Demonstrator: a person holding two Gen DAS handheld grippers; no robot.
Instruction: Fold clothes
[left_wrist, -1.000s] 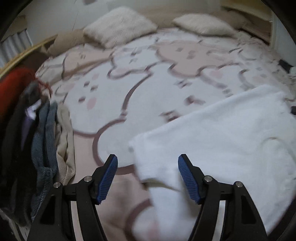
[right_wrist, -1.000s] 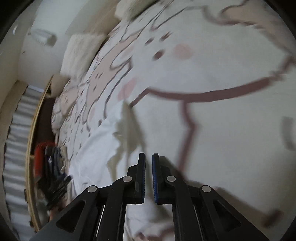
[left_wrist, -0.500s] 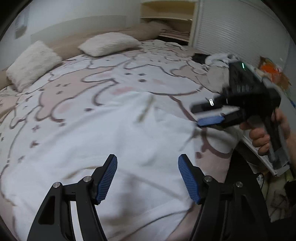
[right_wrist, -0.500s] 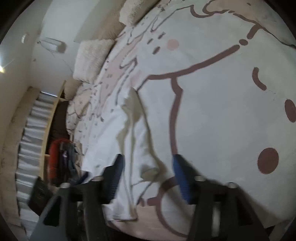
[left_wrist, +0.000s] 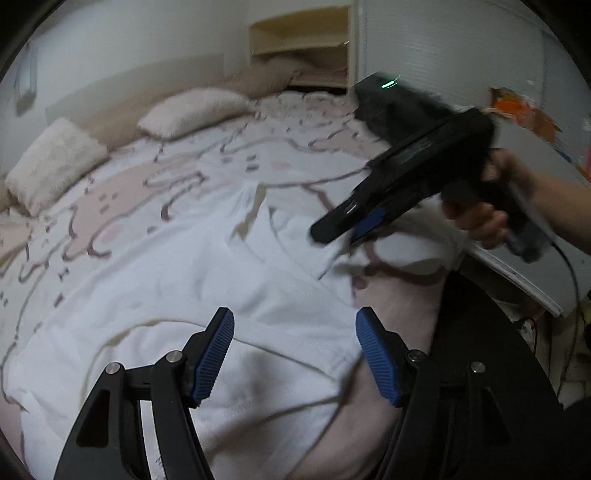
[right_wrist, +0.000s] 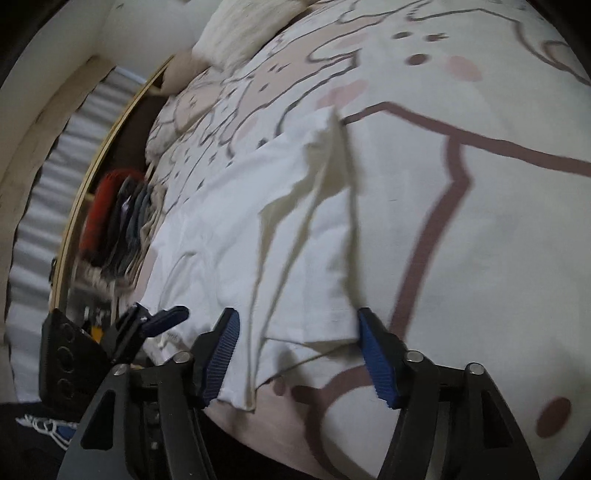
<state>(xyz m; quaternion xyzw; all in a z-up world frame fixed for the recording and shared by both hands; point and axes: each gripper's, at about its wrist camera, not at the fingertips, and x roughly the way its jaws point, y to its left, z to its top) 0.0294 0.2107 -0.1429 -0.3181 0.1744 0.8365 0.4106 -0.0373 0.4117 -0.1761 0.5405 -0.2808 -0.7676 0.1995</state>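
While white garment (left_wrist: 207, 280) lies rumpled on bed (right_wrist: 498, 229), left tool (left_wrist: 295, 354) and right tool (right_wrist: 299, 350) both spread, empty.

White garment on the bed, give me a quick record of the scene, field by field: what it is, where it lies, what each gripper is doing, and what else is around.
garment: white garment, spread out with wrinkles
surface: bedspread with a cartoon print
left gripper: open, above the garment's near edge, holding nothing
right gripper: open, over the garment's corner, holding nothing
pillows: two pillows at the head of the bed
other laundry: stacked clothes by the bed's edge
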